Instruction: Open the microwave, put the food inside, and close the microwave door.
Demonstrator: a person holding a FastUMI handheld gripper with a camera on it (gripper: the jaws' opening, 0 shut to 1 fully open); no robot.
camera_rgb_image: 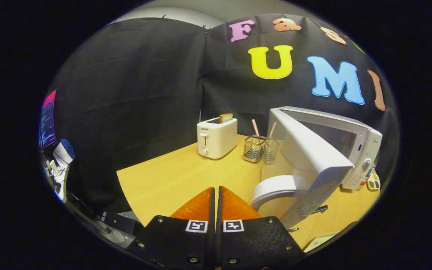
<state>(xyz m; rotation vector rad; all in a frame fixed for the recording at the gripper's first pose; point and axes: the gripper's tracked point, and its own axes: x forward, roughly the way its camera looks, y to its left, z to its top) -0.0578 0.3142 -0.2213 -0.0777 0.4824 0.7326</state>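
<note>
Your tongs [216,195] are pressed together on nothing, and just ahead to the right the microwave [351,142] door [306,157] hangs open, light and free-swinging I'd guess, so push its outer edge.

We see our gripper [216,193] as two orange wedge-shaped fingers [199,206] tapering toward twelve o'clock, the jaws pressed together with only a thin dark seam between. Each sits on a black plate studded with silver screws [192,259] and carries one small black-and-white square marker [196,226].
</note>
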